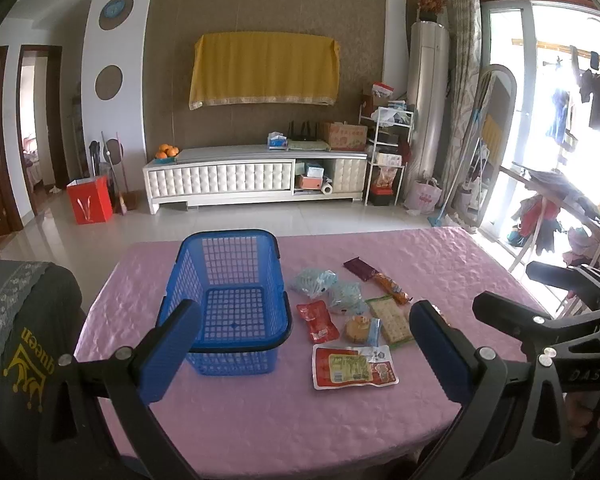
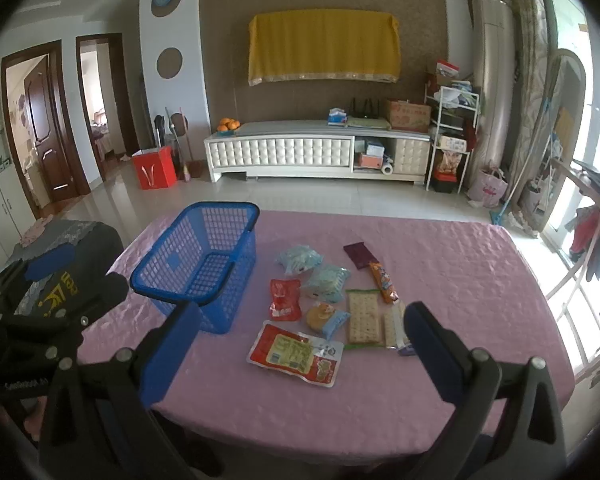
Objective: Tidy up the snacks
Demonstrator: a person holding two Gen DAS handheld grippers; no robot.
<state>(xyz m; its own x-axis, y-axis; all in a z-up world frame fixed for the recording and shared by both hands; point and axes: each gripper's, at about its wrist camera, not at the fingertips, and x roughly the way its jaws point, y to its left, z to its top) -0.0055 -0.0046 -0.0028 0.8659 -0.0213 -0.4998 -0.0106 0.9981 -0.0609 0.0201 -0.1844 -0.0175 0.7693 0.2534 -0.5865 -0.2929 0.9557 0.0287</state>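
Left tongs (image 1: 306,350): released, jaws wide apart, nothing between them, held above the near part of the table (image 1: 260,420). Right tongs (image 2: 296,350): likewise released and empty, held above the near edge of the table.

Nearest the tongs, between the left pair's fingertips and just ahead, lies a large red pack (image 1: 354,366) with a green label, flat on the pink cloth. In the right wrist view the same pack sits between the fingers, slightly left of centre.

Just beyond it: a round cake (image 1: 358,330) in a clear wrapper, with a cracker pack (image 1: 390,318) beside it toward the right finger. A small red pouch (image 1: 318,320) lies left of the cake, near the basket.

Further out: two pale blue bags (image 1: 314,280), one behind the other, touching or nearly so. To their right, an orange stick pack (image 1: 392,288) lies diagonally, and a dark purple bar (image 1: 360,268) lies beyond it, their ends close.

The blue basket (image 1: 228,276) stands upright ahead of the left tongs' left finger, empty, handles folded down onto its rim. All snacks lie outside it, to its right.

Beyond the table: tiled floor, a white cabinet (image 1: 256,176) against the wall, a yellow cloth (image 1: 264,68) hanging above it.
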